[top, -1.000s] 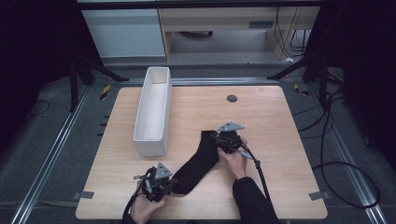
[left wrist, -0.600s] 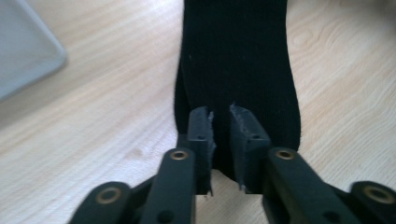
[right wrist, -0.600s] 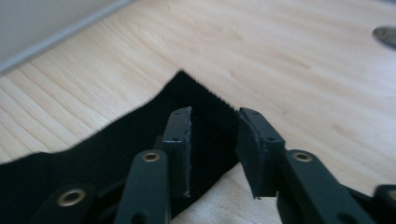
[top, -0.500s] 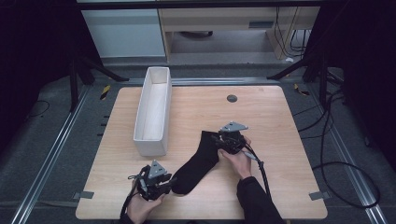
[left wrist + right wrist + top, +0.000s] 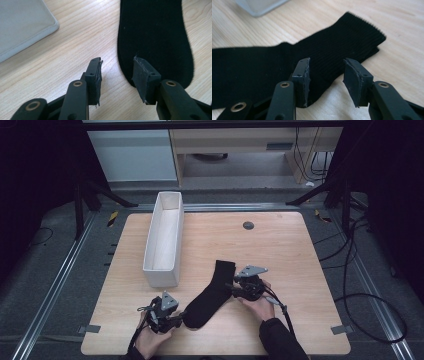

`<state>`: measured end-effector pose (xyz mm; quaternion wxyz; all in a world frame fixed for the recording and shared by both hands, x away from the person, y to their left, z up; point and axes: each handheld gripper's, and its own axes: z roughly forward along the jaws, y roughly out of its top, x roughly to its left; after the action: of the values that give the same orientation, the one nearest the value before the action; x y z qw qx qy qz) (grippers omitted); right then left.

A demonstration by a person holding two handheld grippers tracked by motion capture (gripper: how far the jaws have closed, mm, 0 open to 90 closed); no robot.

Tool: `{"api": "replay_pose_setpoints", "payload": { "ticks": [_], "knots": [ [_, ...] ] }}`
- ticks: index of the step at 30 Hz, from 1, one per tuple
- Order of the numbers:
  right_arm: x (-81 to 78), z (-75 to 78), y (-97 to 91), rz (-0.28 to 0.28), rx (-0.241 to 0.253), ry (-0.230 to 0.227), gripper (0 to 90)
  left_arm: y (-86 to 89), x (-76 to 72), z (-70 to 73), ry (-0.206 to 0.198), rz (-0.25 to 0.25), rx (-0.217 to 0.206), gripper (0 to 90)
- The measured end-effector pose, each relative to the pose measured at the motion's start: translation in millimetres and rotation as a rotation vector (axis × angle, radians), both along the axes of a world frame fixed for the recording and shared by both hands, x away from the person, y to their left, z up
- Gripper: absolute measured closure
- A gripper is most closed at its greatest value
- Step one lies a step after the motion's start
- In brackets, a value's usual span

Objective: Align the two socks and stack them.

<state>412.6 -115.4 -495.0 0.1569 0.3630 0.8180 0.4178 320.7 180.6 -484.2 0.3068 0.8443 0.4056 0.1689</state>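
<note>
High view: black sock flat and slantwise on the tabletop, toe towards the near edge, cuff towards the middle, just beside the near end of the white bin but apart from it. Left tongs at the toe, right tongs at the cuff side, both low over the wood. Risk here: a careless pull-back from either end, enough to drag the sock out of its straightened line or towards the bin.

Left gripper view: left tongs half spread, just been opening, nothing pinched. Bare wood in the gap, with the sock's rounded toe running under or against the right-hand jaw; cannot tell whether that pad touches the fabric. Likely trouble: the rough pad edge catching the knit on the way out and folding the toe over. Bin corner off to the upper left, well out of the way.

Right gripper view: right tongs likewise half spread, just been opening, gripping nothing. Left-hand jaw over the ribbed cuff edge, right-hand jaw over bare wood. Possible fault: frayed pad snagging the ribbing and lifting or creasing the cuff. On a fresh grasp, a bite on the upper layer alone, leaving the cuff to gape or slip free.
</note>
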Motion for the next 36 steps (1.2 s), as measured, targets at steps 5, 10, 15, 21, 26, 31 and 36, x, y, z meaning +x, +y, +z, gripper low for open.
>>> {"api": "replay_pose_setpoints", "payload": {
  "ticks": [5, 10, 15, 21, 26, 31, 36],
  "knots": [
    [-2.2, -8.3, 3.4, 0.006, -0.027, 0.005, 56.5, 0.8, 1.3, -3.6, 0.008, 0.009, 0.023, 58.1],
    [-4.1, -13.1, 6.8, 0.006, -0.025, 0.007, 56.4, 2.5, 0.7, -3.1, -0.001, 0.016, 0.022, 58.3],
    [-3.8, -8.1, 5.1, 0.007, -0.008, 0.004, 53.7, 5.3, 0.2, 3.5, -0.041, 0.030, -0.016, 58.0],
    [11.0, 7.7, -4.9, -0.059, 0.041, -0.045, 53.8, 4.6, 2.2, 0.6, -0.027, 0.005, -0.020, 56.1],
    [31.1, 6.6, -4.2, -0.101, 0.037, -0.047, 52.9, 2.7, 4.1, -2.7, -0.019, -0.006, -0.007, 55.9],
    [50.4, -3.0, -0.6, -0.132, 0.020, -0.022, 51.5, 1.8, 4.0, -4.2, -0.017, -0.011, 0.004, 55.9],
    [61.3, -15.0, -3.7, -0.166, 0.023, 0.022, 49.5, 0.8, 4.8, -7.2, -0.004, -0.021, 0.021, 55.6]
  ]
}}
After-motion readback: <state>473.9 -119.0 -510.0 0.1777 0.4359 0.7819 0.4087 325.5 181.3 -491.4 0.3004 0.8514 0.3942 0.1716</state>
